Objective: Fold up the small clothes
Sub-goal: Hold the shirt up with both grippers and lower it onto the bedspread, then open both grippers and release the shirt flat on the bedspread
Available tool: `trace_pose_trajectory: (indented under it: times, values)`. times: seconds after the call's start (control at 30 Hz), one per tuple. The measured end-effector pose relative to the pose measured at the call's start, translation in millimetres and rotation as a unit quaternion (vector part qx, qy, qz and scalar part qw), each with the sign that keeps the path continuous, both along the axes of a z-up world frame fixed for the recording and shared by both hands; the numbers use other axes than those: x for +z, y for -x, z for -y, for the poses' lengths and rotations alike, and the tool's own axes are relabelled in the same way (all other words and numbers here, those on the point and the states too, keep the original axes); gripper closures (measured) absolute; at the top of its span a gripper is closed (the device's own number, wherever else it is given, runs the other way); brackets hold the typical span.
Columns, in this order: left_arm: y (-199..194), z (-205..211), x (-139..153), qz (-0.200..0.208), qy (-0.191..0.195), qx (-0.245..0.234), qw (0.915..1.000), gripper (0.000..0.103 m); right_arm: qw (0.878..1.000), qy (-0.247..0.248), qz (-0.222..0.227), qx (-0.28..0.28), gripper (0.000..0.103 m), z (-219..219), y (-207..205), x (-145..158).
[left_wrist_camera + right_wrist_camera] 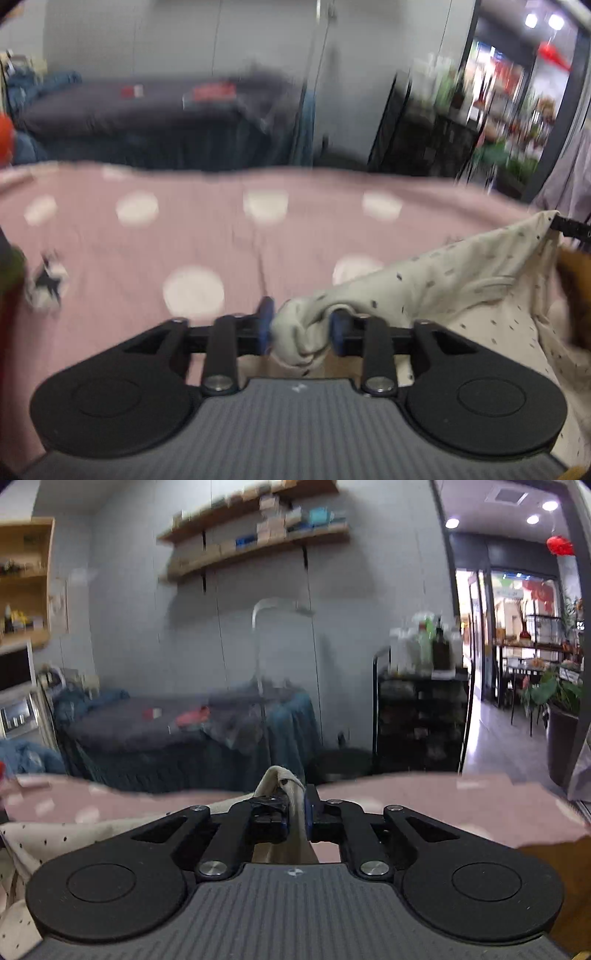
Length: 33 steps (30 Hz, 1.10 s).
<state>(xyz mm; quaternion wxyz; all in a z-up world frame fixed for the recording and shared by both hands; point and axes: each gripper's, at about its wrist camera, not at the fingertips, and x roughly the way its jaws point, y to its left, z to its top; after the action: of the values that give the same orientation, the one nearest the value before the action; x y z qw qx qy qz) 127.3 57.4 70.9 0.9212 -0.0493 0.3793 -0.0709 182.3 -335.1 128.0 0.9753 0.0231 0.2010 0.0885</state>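
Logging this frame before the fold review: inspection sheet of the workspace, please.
Surface: pink cloth with pale dots, wrinkled.
Job's things: cream speckled garment, stretched between both grippers.
Clutter: small black-and-white item at left, blurred.
Grippers: left gripper has a bunched fabric end between its pads; right gripper has a fabric edge between its pads.
Cables: nothing seen.
Surroundings: dark bed, wall shelves, black cart with bottles, lit doorway.
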Motion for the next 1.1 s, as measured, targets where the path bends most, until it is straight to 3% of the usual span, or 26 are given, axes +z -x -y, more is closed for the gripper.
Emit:
trace_pose_trajectory:
  times: [0.07, 0.1, 0.13, 0.17, 0.23, 0.3, 0.37, 0.4, 0.43, 0.47, 0.57, 0.6, 0.7, 0.77, 0.9, 1.0, 1.07, 1.1]
  values:
    - [-10, -2, -29, -0.028, -0.013, 0.006, 0.9995, 0.051, 0.998, 0.026, -0.056, -0.003, 0.052, -7, -11, -32]
    - [-7, -7, -38, -0.031, -0.016, 0.01, 0.9993, 0.048, 0.995, 0.041, -0.089, 0.0, 0.026, -10, -16, -46]
    - [-5, -11, -41, -0.027, -0.018, 0.013, 0.9994, 0.039, 0.993, 0.051, -0.104, -0.003, 0.019, -10, -15, -54]
    - [-2, -14, -41, -0.02, -0.02, 0.019, 0.9994, 0.025, 0.993, 0.056, -0.105, -0.009, 0.018, -8, -6, -58]
    - [4, -19, -28, 0.0, -0.037, 0.042, 0.9984, 0.013, 0.994, 0.05, -0.098, -0.007, 0.009, -1, 10, -63]
    - [20, -7, -9, 0.03, -0.044, 0.019, 0.9984, 0.014, 0.995, 0.031, -0.098, 0.001, 0.01, 4, 24, -65]
    - [33, 16, 6, 0.043, -0.045, -0.045, 0.9971, 0.023, 0.995, 0.012, -0.097, 0.027, 0.021, 3, 29, -69]
    - [37, 31, 5, 0.035, -0.053, -0.085, 0.9944, 0.025, 0.994, 0.009, -0.098, 0.042, 0.033, -2, 34, -72]
    - [39, 48, 2, 0.026, -0.068, -0.115, 0.9906, 0.033, 0.993, 0.003, -0.097, 0.061, 0.046, -6, 42, -73]
    - [40, 64, -5, 0.02, -0.086, -0.136, 0.9867, 0.041, 0.991, -0.002, -0.099, 0.086, 0.051, -15, 43, -77]
    - [30, 98, -38, -0.009, -0.131, -0.164, 0.9778, 0.052, 0.983, 0.003, -0.108, 0.145, 0.063, -38, 45, -88]
    - [23, 102, -51, -0.027, -0.129, -0.163, 0.9779, 0.053, 0.982, 0.015, -0.111, 0.149, 0.066, -45, 43, -94]
    - [4, 95, -56, -0.023, -0.082, -0.13, 0.9878, 0.052, 0.978, 0.063, -0.14, 0.144, 0.072, -62, 30, -108]
    - [-15, 91, -55, -0.015, -0.079, -0.11, 0.9907, 0.047, 0.977, 0.077, -0.126, 0.155, 0.072, -67, 25, -113]
    - [-68, 88, -59, 0.016, -0.144, -0.068, 0.9871, 0.043, 0.973, 0.102, -0.121, 0.17, 0.071, -84, -10, -114]
    - [-107, 76, -53, 0.025, -0.185, -0.015, 0.9823, 0.039, 0.975, 0.099, -0.13, 0.147, 0.071, -93, -53, -111]
    - [-128, 61, -46, 0.023, -0.204, 0.026, 0.9784, 0.029, 0.977, 0.112, -0.131, 0.124, 0.071, -98, -80, -109]
    - [-133, 53, -42, 0.023, -0.208, 0.048, 0.9767, 0.029, 0.98, 0.114, -0.128, 0.099, 0.066, -97, -94, -107]
